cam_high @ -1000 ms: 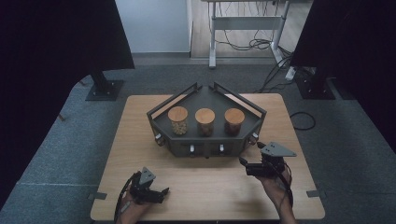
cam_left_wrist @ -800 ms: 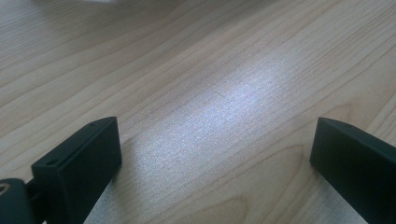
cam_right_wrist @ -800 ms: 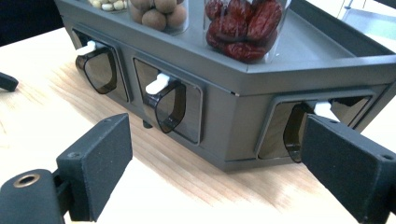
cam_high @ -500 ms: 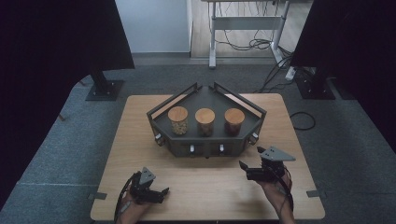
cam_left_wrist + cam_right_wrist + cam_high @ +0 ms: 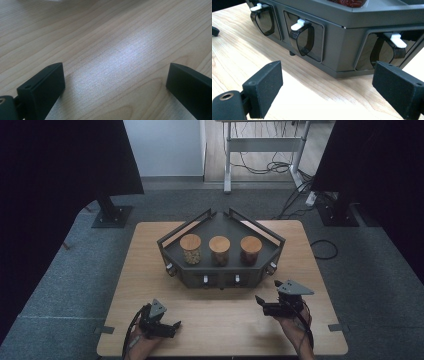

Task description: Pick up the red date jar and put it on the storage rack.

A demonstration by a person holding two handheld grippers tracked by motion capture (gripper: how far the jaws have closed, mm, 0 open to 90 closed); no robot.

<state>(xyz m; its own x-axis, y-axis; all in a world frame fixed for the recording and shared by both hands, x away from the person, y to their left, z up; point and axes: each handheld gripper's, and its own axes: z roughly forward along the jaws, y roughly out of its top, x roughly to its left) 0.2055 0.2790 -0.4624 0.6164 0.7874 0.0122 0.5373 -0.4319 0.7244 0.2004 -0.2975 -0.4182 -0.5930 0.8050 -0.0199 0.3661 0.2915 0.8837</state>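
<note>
Centrally on the wooden worktop (image 5: 140, 270) sits a dark angular rack (image 5: 220, 270) holding three cork-lidded jars (image 5: 220, 250) in a row. At about 5 o'clock from the rack, the right gripper (image 5: 260, 301) points toward its front face, jaws spread wide and holding nothing; its view shows white-tipped levers (image 5: 298, 25) in recessed front windows. At 7 o'clock, the left gripper (image 5: 176, 325) lies low over bare wood, jaws spread apart too

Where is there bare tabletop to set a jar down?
Bare wood lies left of the dark rack, right of it to the table edge, and along the front between the left gripper and right gripper. The rack's shelf is crowded: three cork-lidded jars stand in a row.
</note>
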